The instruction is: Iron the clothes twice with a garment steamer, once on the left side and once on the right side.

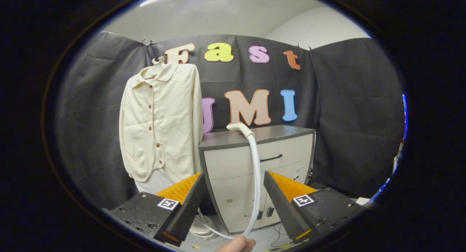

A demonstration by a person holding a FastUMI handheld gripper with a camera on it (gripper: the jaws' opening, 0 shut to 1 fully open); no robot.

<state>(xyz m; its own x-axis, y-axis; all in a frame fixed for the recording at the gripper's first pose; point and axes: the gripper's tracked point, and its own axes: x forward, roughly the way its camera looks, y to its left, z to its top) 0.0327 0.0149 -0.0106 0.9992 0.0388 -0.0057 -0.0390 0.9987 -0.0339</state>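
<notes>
While nothing is gripped yet, risks by item:
cabinet: grey-topped, pale-drawered wooden cabinet (255, 161) ahead of the claw; could be bumped reaching in.
shirt: cream long-sleeved button shirt (160, 124) hanging beyond the left finger, well apart.
hose: white flexible steamer hose (256, 179) drooping between the fingers; may snag.
steamer head: white plastic steamer head (238, 128) on the cabinet top, beyond the fingers.
claw: gripper (233, 204) released, fingers spread, grasping nothing.
</notes>
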